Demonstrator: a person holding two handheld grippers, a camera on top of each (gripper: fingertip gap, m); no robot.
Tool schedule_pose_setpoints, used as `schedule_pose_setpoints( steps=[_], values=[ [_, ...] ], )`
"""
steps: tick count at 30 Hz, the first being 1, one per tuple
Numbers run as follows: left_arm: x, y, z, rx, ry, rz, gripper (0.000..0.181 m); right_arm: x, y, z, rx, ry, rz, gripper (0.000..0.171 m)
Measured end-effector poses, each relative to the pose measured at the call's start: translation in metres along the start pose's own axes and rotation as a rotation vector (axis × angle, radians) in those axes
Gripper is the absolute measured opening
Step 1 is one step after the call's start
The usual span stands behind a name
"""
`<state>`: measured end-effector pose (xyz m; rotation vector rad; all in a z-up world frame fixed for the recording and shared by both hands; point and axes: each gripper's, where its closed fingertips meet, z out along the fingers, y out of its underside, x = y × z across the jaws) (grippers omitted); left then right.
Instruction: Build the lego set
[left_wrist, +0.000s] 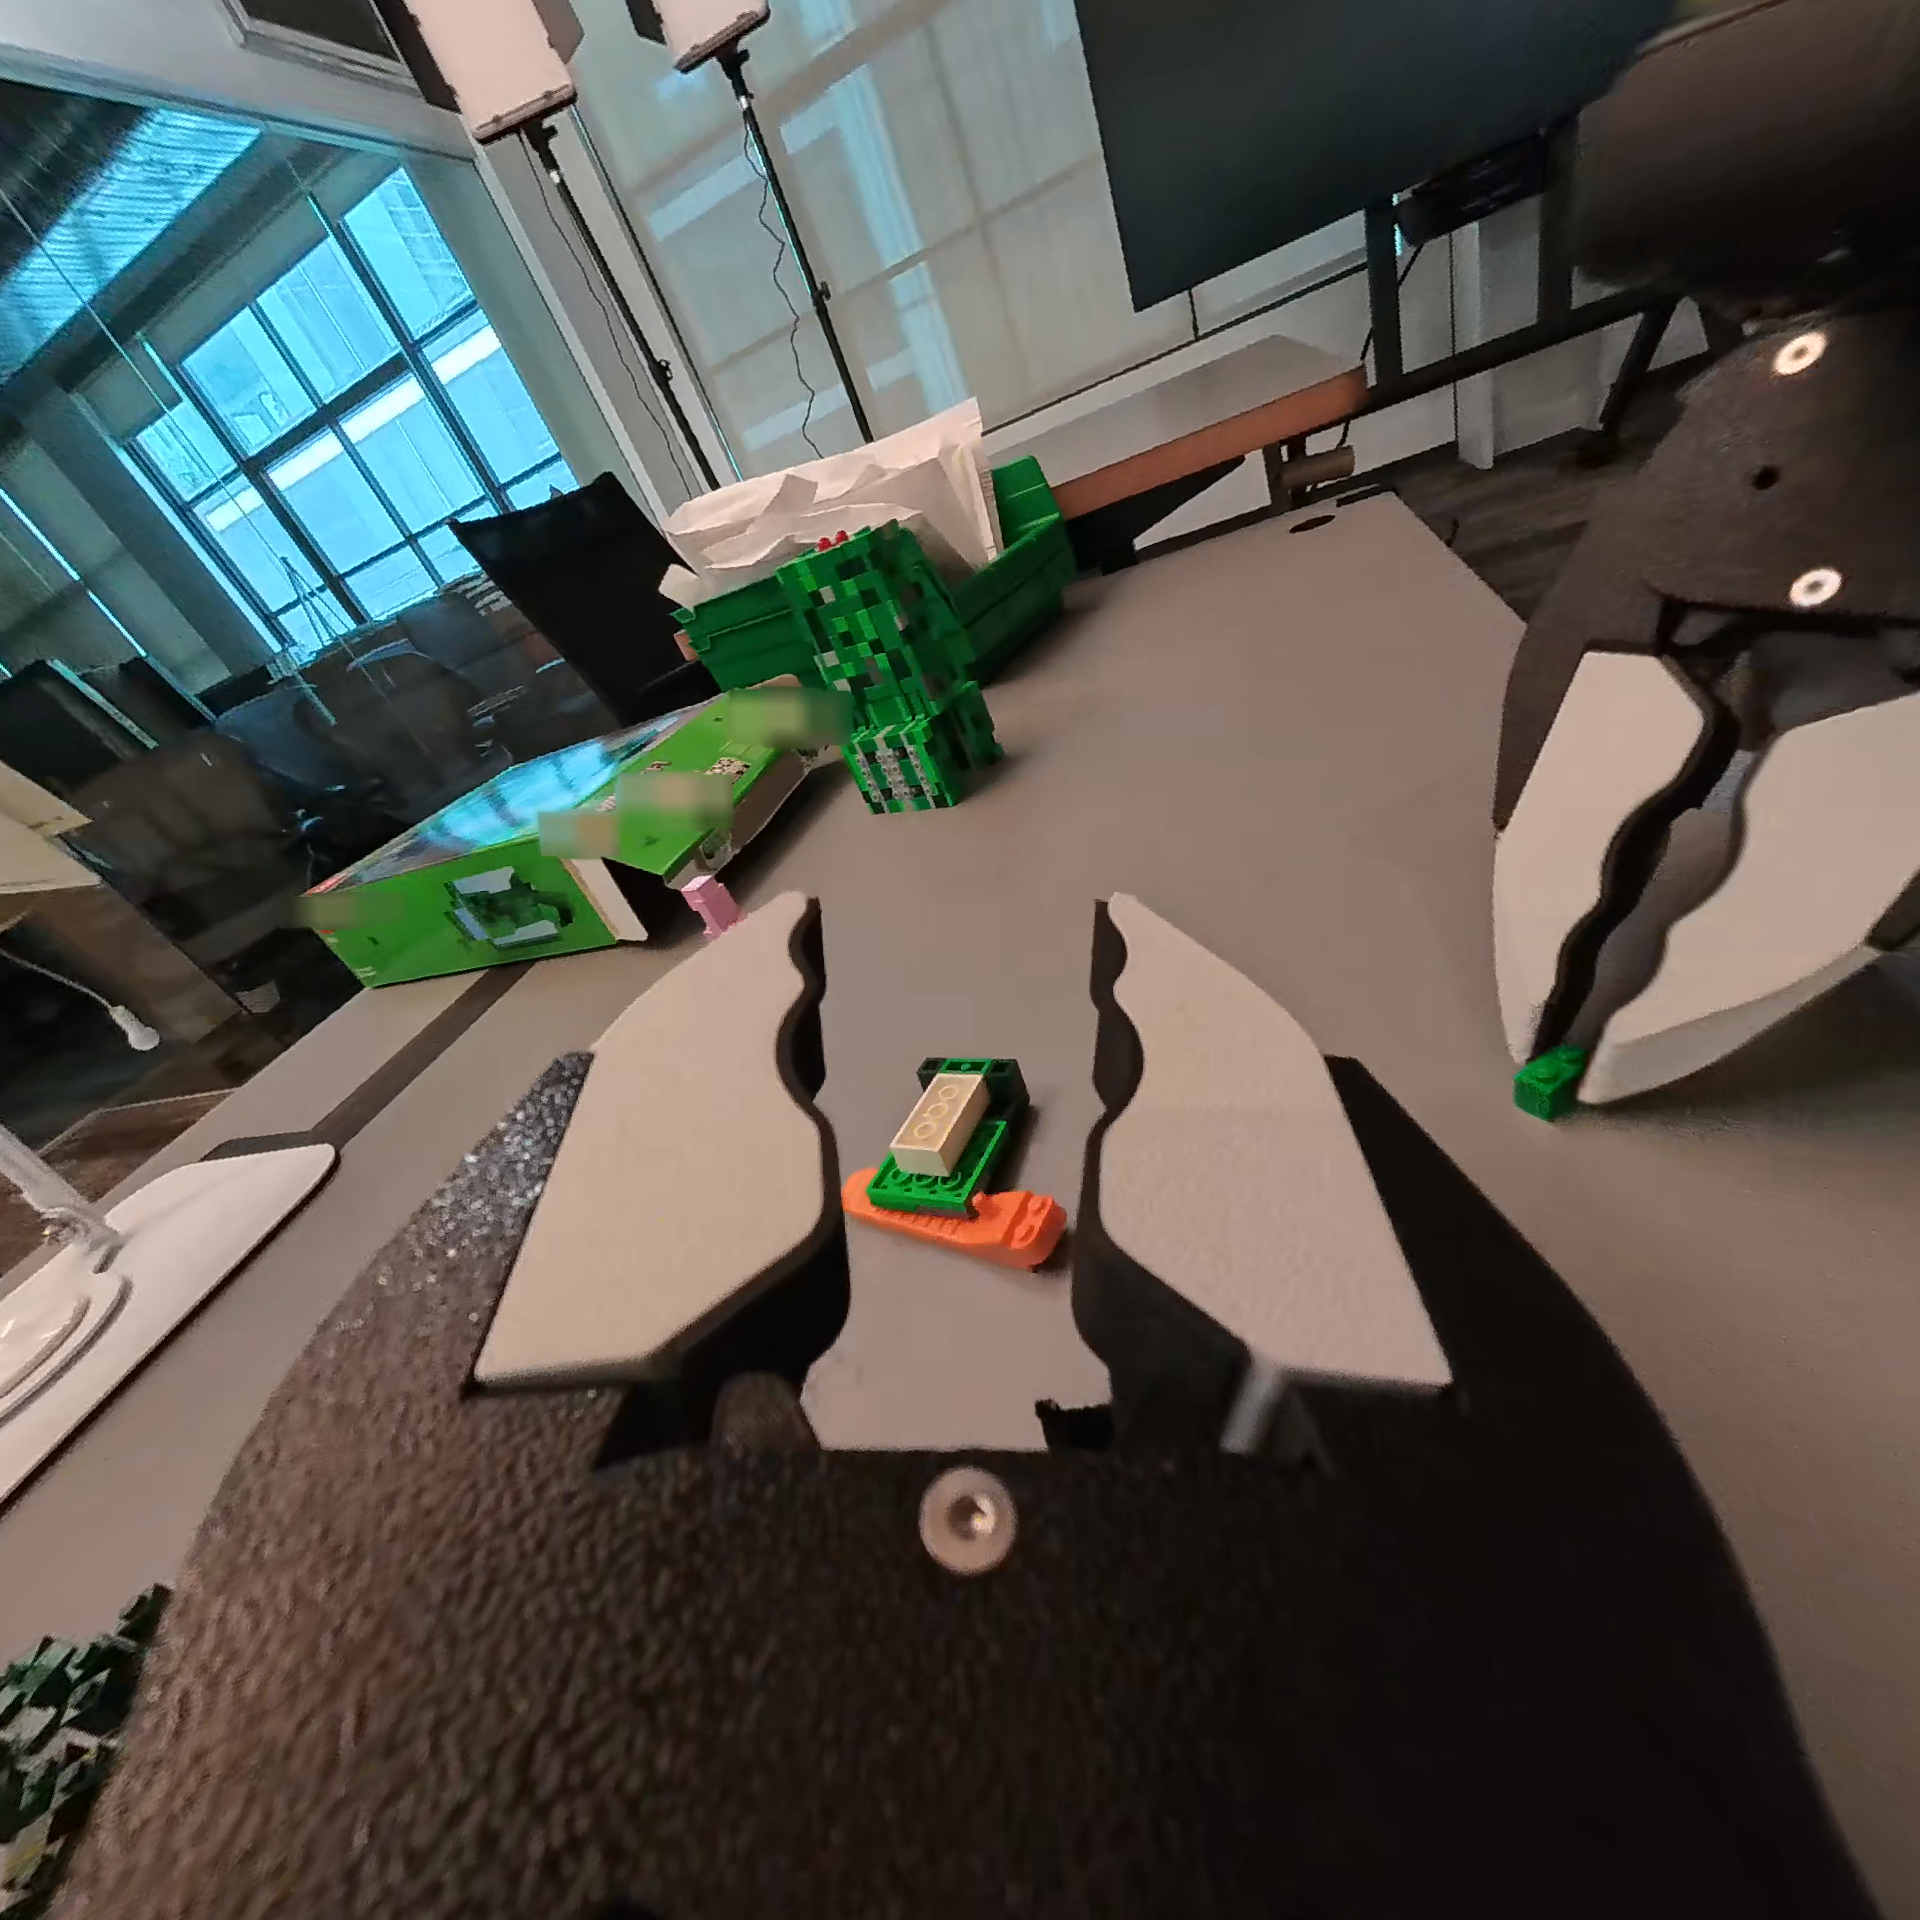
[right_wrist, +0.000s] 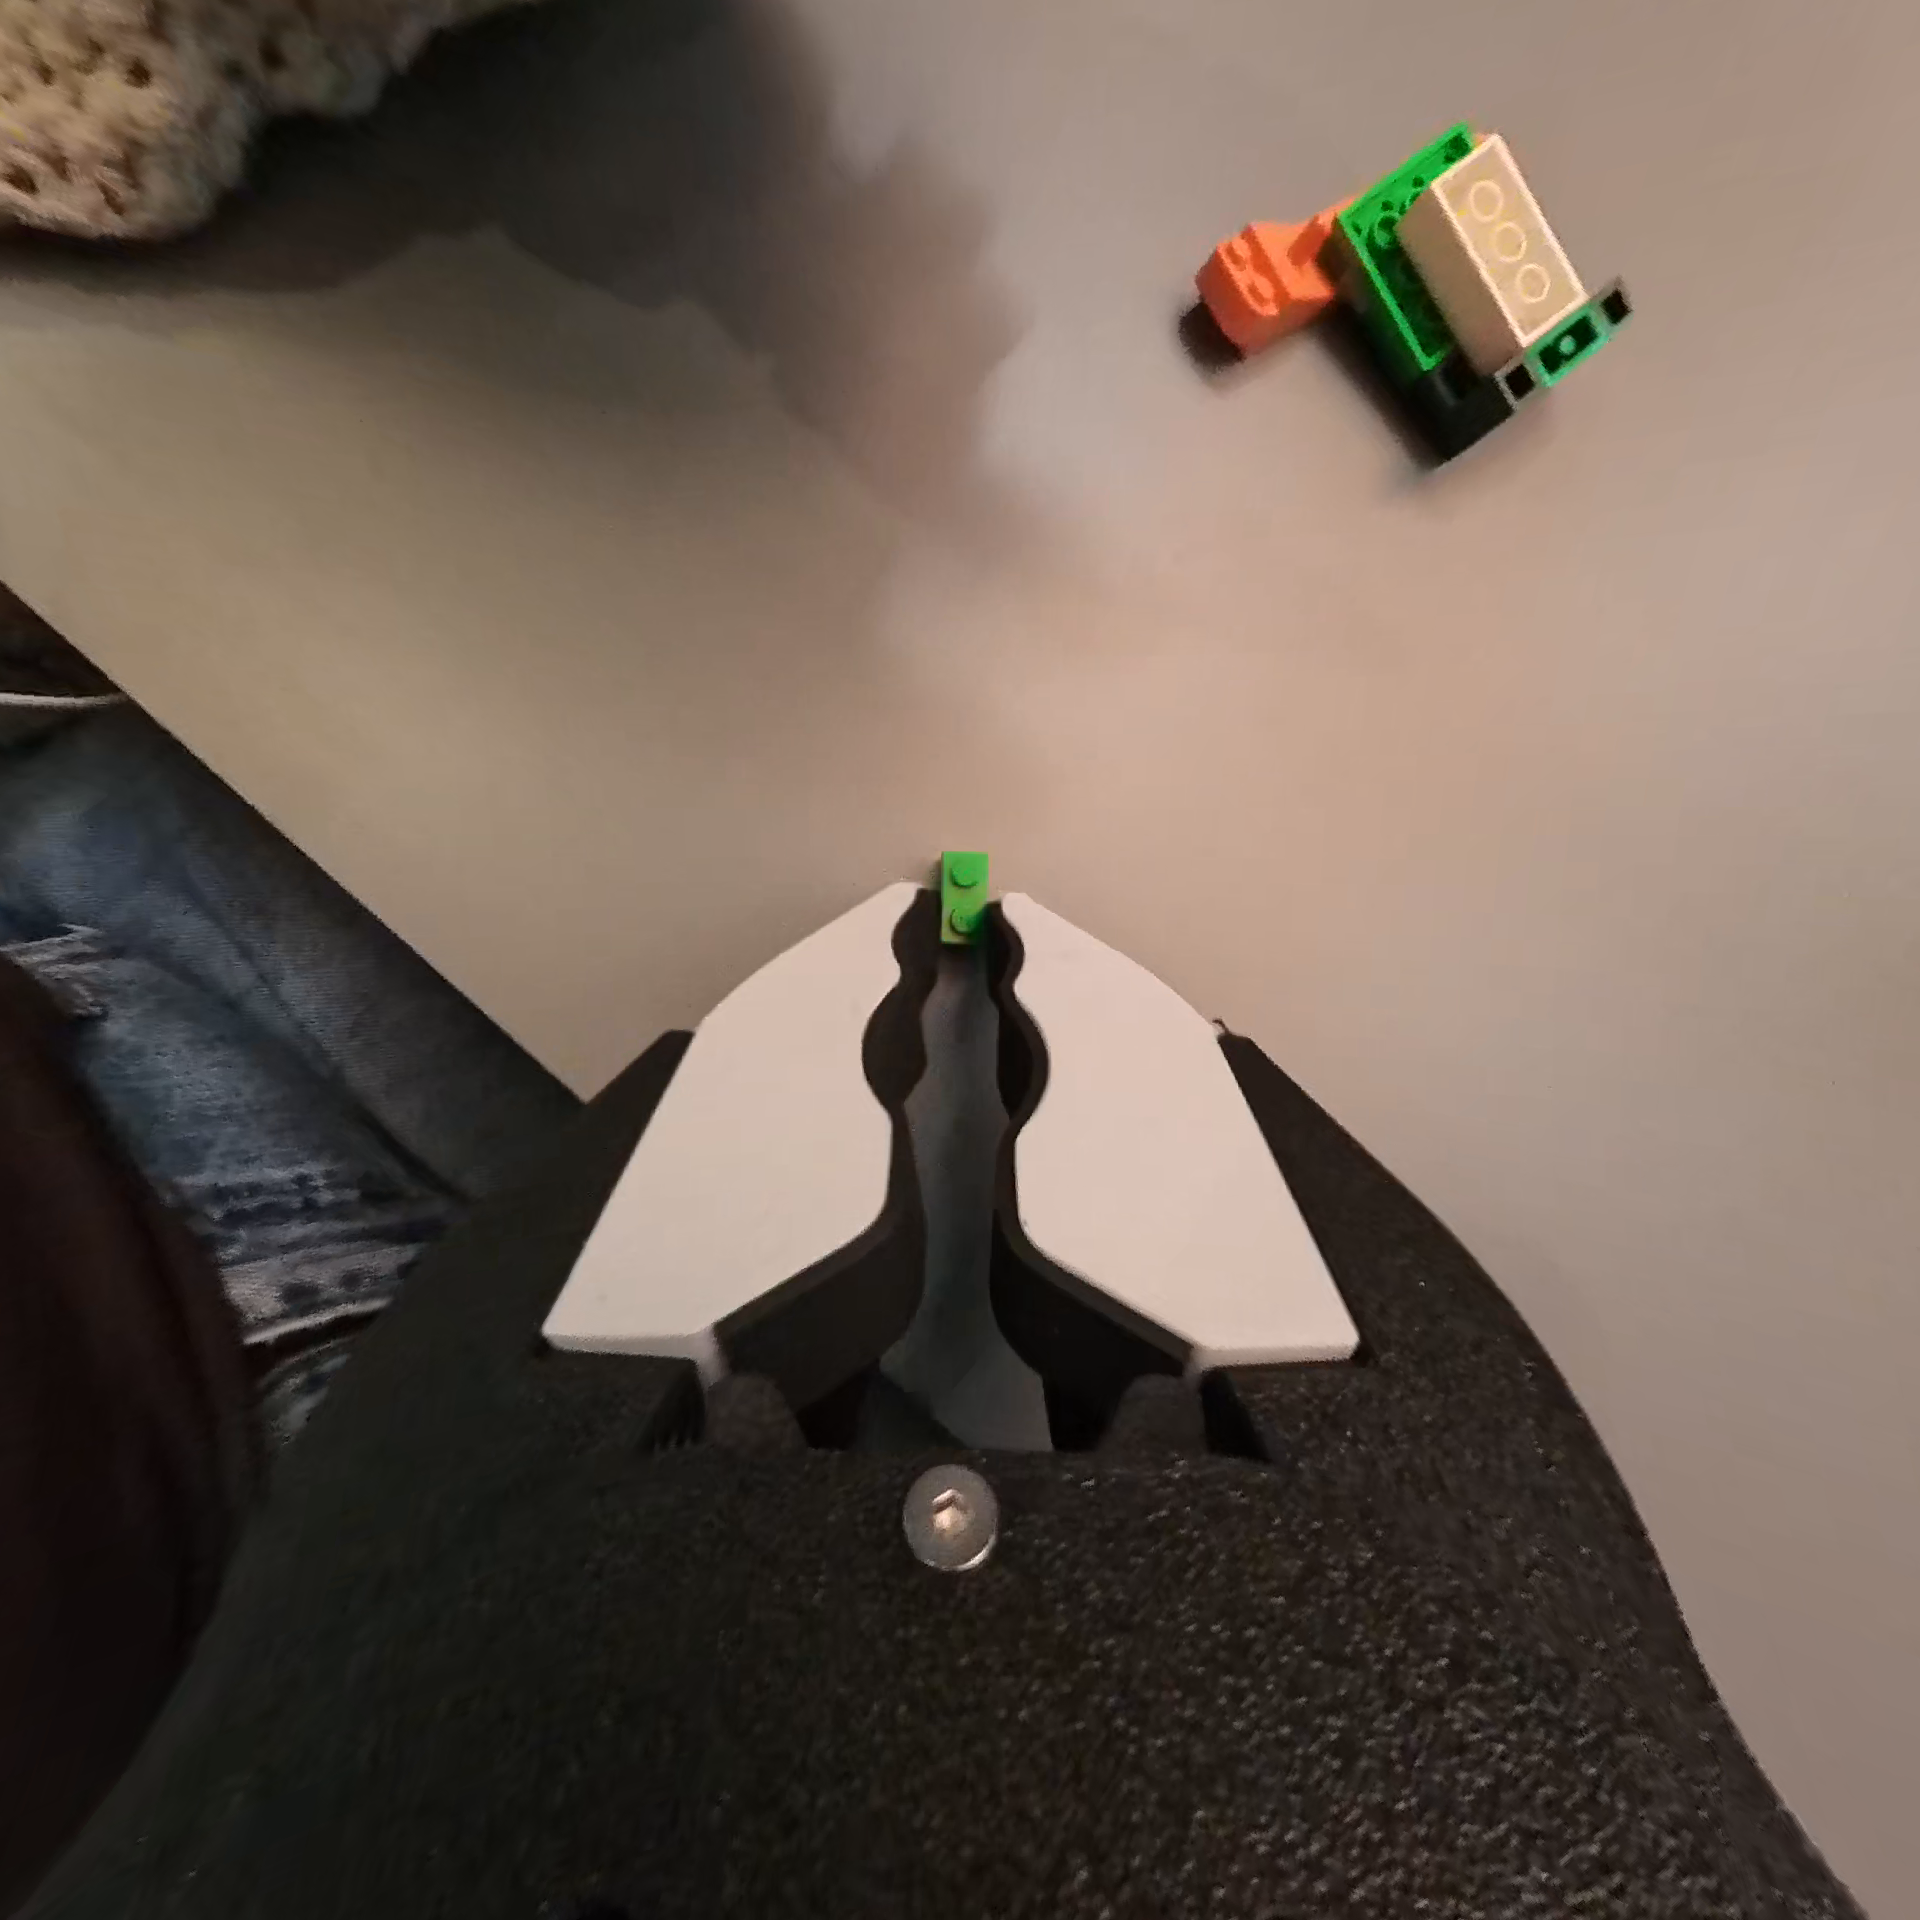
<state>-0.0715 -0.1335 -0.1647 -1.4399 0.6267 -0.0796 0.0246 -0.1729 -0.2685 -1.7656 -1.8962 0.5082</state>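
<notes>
A small lego sub-build (left_wrist: 956, 1138) of green, black and a tan brick lies on the grey table, resting on an orange brick separator (left_wrist: 961, 1226). My left gripper (left_wrist: 956, 935) is open, its fingers either side of the sub-build, just above it. My right gripper (right_wrist: 961, 909) is shut on a small green two-stud plate (right_wrist: 962, 899) at the table surface. In the left wrist view it (left_wrist: 1558, 1060) stands to the right with the green plate (left_wrist: 1550, 1081) at its tips. The sub-build (right_wrist: 1475, 281) and separator (right_wrist: 1257, 275) lie at the upper right of the right wrist view.
A tall green lego figure (left_wrist: 894, 665) stands farther back, with a green set box (left_wrist: 540, 862), green trays (left_wrist: 1018, 582) and white paper (left_wrist: 862, 499) behind it. A small pink piece (left_wrist: 712, 909) lies by the box. A person's jeans (right_wrist: 208, 1039) show past the table edge. The small pink piece (left_wrist: 712, 909) is closer to my left gripper, around 25 centimeters from its tips; the right tips are 35 centimeters off.
</notes>
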Motion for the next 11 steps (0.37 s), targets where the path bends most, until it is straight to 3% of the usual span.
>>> schedule_pose_setpoints(
  steps=[3, 5, 7, 11],
  values=[
    [0.005, 0.000, 0.002, -0.002, 0.030, 0.002, 0.050, -0.001, -0.005, 0.001, 0.033, -0.030, 0.021, 0.008],
    [0.016, -0.001, 0.002, 0.002, 0.083, 0.023, 0.052, 0.006, -0.017, -0.003, 0.146, -0.020, 0.069, 0.008],
    [0.031, -0.008, 0.002, 0.028, 0.150, 0.067, 0.054, 0.014, -0.040, -0.018, 0.356, -0.051, 0.174, 0.008],
    [0.058, -0.015, 0.004, 0.038, 0.220, 0.157, 0.053, 0.023, -0.078, -0.064, 0.785, -0.327, 0.480, 0.008]
  ],
)
